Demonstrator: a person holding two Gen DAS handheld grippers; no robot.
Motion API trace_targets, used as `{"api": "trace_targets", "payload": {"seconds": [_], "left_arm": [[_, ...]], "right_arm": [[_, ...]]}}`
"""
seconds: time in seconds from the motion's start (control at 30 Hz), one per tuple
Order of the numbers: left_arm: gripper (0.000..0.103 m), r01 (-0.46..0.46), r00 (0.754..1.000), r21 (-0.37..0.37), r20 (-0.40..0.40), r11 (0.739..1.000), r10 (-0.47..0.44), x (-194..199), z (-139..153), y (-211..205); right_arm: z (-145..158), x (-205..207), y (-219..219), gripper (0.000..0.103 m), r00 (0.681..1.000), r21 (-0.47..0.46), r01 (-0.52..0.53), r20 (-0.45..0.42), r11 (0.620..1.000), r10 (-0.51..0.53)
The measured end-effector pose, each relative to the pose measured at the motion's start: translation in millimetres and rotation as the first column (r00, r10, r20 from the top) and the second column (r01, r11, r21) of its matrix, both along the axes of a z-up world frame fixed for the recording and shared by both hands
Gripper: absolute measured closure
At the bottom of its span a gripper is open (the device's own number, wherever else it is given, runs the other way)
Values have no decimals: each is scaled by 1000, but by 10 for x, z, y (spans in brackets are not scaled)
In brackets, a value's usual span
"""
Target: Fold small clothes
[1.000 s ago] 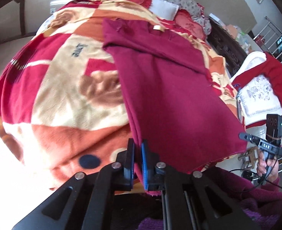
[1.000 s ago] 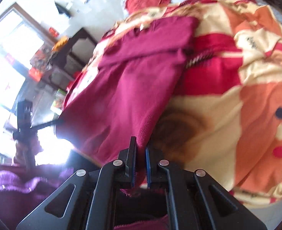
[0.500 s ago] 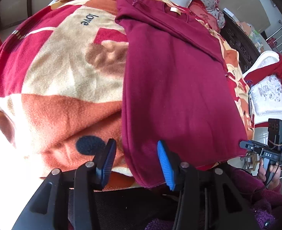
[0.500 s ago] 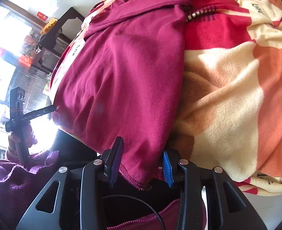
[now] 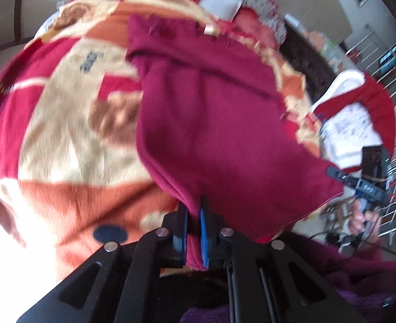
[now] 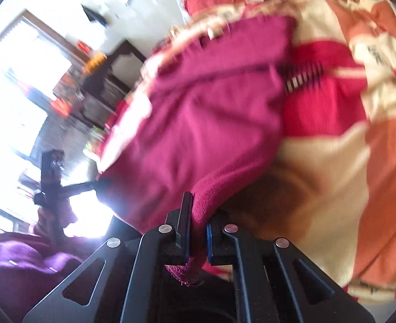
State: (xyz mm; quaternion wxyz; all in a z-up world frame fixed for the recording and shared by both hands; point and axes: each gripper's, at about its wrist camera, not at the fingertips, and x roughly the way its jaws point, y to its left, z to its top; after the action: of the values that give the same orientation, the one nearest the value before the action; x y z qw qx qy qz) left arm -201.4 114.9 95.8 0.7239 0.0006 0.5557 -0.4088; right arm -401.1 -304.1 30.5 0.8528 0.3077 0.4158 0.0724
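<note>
Blanket (image 5: 63, 140) with red, orange and cream patches covers the bed, and the maroon garment (image 5: 211, 123) lies on it, its near hem lifted. Left gripper (image 5: 194, 231) is clamped on the hem's left corner, right gripper (image 6: 196, 237) on its right corner. Pillows (image 5: 219, 2) lie at the far end; a dark cabinet (image 6: 111, 80) stands far left. Both views are blurred, so the garment's far part is hard to read.

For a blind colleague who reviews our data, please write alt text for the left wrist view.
The left hand-held gripper is shut on the near hem of a maroon garment, which lies spread over a red, orange and cream blanket on a bed. At the far right, the right hand-held gripper meets the garment's other near corner.
</note>
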Motion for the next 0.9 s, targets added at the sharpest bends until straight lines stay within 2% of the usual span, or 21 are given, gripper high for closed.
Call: {"api": "trace_targets", "payload": {"seconds": [0.07, 0.2, 0.37, 0.47, 0.67, 0.9], "left_arm": [[96, -15, 1000, -71, 23, 997, 17, 109, 211, -22], [96, -39, 996, -136, 77, 990, 49, 321, 485, -107], [96, -63, 988, -165, 128, 984, 84, 653, 675, -330], [96, -74, 979, -156, 176, 985, 101, 890, 730, -523], [96, -119, 968, -138, 205, 983, 146, 1459, 639, -954], [96, -184, 955, -64, 225, 981, 194, 2175, 332, -1519]], "right_arm": [[130, 43, -85, 103, 999, 16, 21, 44, 1000, -21], [345, 165, -228, 103, 992, 30, 51, 118, 998, -54], [491, 354, -382, 103, 981, 8, 99, 168, 995, -99], [547, 572, -515, 103, 973, -2, 131, 194, 991, -128], [581, 1167, -909, 103, 960, -32, 209, 196, 977, -198], [326, 1972, -1321, 103, 958, -42, 266, 123, 963, -260]]}}
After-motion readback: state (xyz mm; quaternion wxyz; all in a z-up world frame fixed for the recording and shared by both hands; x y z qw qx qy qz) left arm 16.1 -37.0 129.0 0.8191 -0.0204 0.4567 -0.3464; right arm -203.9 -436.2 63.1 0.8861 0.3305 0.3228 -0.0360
